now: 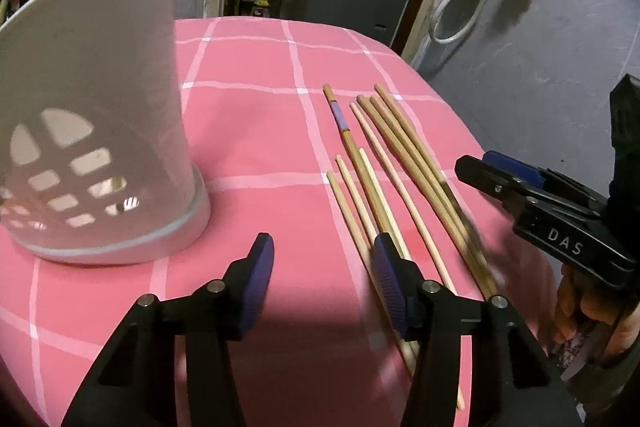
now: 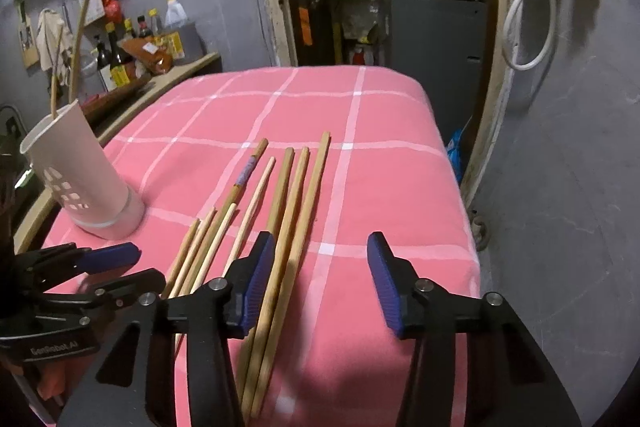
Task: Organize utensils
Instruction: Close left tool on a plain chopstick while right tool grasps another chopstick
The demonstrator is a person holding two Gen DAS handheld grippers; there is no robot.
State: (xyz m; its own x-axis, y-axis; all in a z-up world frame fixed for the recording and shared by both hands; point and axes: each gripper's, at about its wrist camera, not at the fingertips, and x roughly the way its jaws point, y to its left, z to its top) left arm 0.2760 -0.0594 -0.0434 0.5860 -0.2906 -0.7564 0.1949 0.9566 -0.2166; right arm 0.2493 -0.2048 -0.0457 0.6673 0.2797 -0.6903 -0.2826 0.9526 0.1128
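While both grippers hover above the near edge of the pink checked tablecloth, no chopstick is held yet, so the step in hand appears to be the approach to a first pickup. The left gripper has its jaws spread wide with nothing between them; its right-hand pad overlaps the thin chopsticks in view, though contact cannot be confirmed. The right gripper is likewise spread wide and empty, with the thick chopsticks passing under its left-hand pad.

The chopsticks lie side by side in a loose fan at the centre of the cloth, near ends toward 6 o'clock, far ends toward 12 o'clock. The white holder stands upright at roughly 9 o'clock in the right wrist view, well apart from the fan; one stick already stands in it.

The next move probably calls for lowering one gripper so both pads straddle a single chopstick, then closing. Neighbouring sticks lie very close, so a stray one may be caught.
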